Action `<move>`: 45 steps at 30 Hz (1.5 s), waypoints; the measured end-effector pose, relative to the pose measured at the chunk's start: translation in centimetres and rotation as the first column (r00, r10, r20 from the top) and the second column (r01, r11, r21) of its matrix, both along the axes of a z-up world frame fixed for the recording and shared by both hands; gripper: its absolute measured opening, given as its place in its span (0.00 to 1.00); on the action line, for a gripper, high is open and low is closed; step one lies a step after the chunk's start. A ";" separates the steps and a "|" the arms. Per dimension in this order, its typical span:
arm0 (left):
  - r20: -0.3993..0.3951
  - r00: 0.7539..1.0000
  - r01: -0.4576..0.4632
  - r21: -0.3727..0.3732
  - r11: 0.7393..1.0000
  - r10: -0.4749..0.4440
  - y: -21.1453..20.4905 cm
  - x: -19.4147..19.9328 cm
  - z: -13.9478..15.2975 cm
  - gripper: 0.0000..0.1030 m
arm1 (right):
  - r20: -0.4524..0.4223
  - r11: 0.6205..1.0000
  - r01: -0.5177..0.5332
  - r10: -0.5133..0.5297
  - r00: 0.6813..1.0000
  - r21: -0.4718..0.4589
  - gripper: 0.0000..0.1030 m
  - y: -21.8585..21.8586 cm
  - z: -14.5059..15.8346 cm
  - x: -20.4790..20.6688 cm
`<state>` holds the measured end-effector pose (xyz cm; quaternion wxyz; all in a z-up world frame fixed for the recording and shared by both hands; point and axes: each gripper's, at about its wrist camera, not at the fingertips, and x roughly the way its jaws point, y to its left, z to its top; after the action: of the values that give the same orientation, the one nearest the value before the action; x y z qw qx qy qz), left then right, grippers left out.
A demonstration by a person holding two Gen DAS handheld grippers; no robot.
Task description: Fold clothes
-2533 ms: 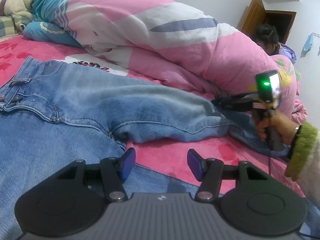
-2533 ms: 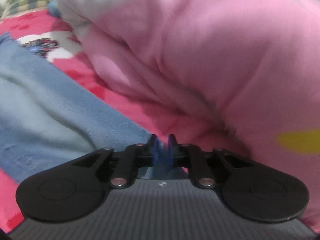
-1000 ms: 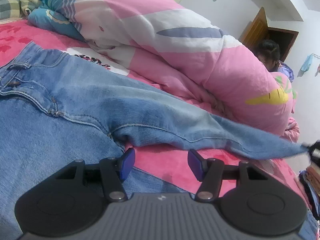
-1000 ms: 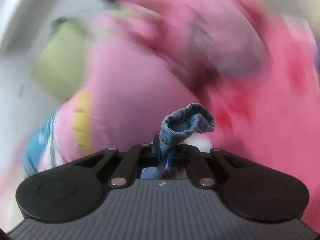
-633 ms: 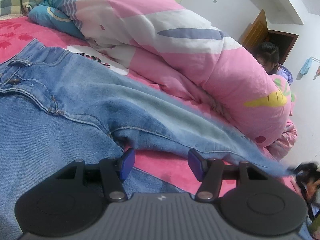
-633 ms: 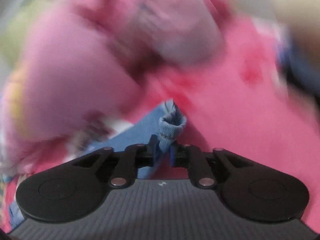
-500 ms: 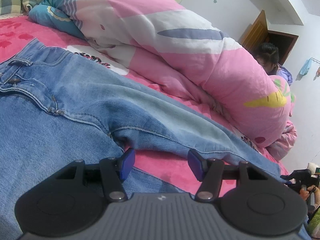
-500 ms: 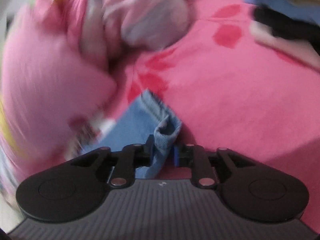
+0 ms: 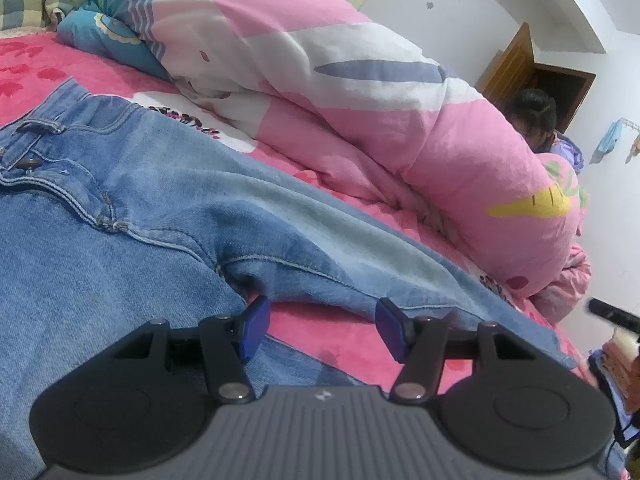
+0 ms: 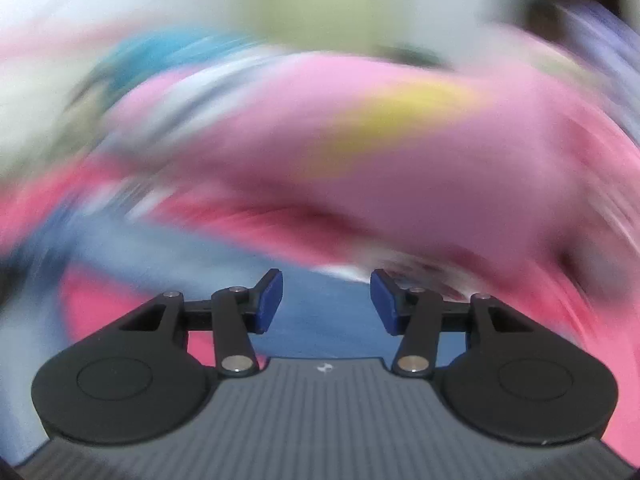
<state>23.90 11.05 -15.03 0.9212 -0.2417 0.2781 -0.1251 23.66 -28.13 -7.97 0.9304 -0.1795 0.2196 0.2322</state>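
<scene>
Left wrist view: a pair of light blue jeans [image 9: 168,208] is seen spread flat on a bed covered with a bright pink blanket [image 9: 332,336]. The waistband with its belt loop and metal button is placed at the left edge of the view, and one leg is stretched out to the right, where its hem lies near the edge of the bed. The other leg is seen running under the left gripper [image 9: 320,326], whose blue-padded jaws are spread wide apart with nothing between them; they are held just above the crotch seam and the strip of pink blanket between the two legs. Behind the jeans, a thick pink, white and blue duvet [image 9: 328,92] with a carrot print is heaped along the far side of the bed. Beyond the duvet, the dark hair of a person [image 9: 534,114] is visible in front of a brown wooden door [image 9: 512,60]. At the far right edge, a black part that may belong to the right gripper is seen, but it cannot be told for sure. Right wrist view: the background is strongly blurred. The right gripper [image 10: 325,302] is shown released, its blue pads parted and empty, and blue denim of the jeans [image 10: 320,320] is seen below and between them, with the pink duvet [image 10: 360,160] behind.
</scene>
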 end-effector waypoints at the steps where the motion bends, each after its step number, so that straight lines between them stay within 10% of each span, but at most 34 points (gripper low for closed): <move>1: -0.001 1.000 0.001 -0.008 1.000 -0.001 0.1 0.0 0.0 0.58 | 0.003 0.992 -0.081 0.082 0.997 -0.094 0.45 3.0 -0.9 -0.1; 11: -0.010 1.000 0.011 -0.047 0.999 -0.011 0.4 0.3 -0.2 0.58 | -0.023 0.762 -0.299 0.350 0.936 -0.574 0.35 14.5 -8.2 4.0; 13: -0.011 1.000 0.011 -0.048 0.999 -0.011 0.3 0.4 -0.2 0.58 | -0.017 0.769 -0.300 0.352 0.936 -0.564 0.04 14.4 -7.5 4.1; 19: -0.015 1.000 0.013 -0.057 0.998 -0.014 0.7 0.0 -0.1 0.58 | -0.011 0.828 -0.306 0.341 0.940 -0.469 0.03 12.3 -4.6 3.6; 24: -0.012 1.000 0.012 -0.064 0.998 -0.013 0.9 -0.2 0.0 0.58 | -0.064 0.761 -0.327 0.354 0.933 -0.560 0.05 13.3 -8.3 4.4; 33: 0.010 0.999 0.046 0.198 0.979 -0.049 -1.7 -1.6 4.2 0.58 | 0.048 0.748 -0.353 0.455 0.889 -0.563 0.33 13.8 -6.0 0.4; 36: 0.041 0.991 0.097 0.413 0.906 -0.125 -3.8 -1.7 6.5 0.58 | 0.040 0.732 -0.378 0.483 0.875 -0.567 0.33 14.2 -6.7 0.5; 40: 0.006 0.969 0.172 0.706 0.687 -0.249 -7.1 0.2 6.1 0.57 | 0.023 0.710 -0.404 0.509 0.861 -0.577 0.31 14.6 -8.0 1.2; 45: -0.139 0.916 0.307 0.845 0.437 -0.376 -9.1 3.2 2.3 0.54 | 0.001 0.686 -0.436 0.537 0.843 -0.583 0.30 15.0 -9.2 2.0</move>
<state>27.12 1.92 -12.69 0.8833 0.3076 0.3134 -0.1639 25.67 -13.18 -17.22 0.7548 -0.5158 0.1410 0.3800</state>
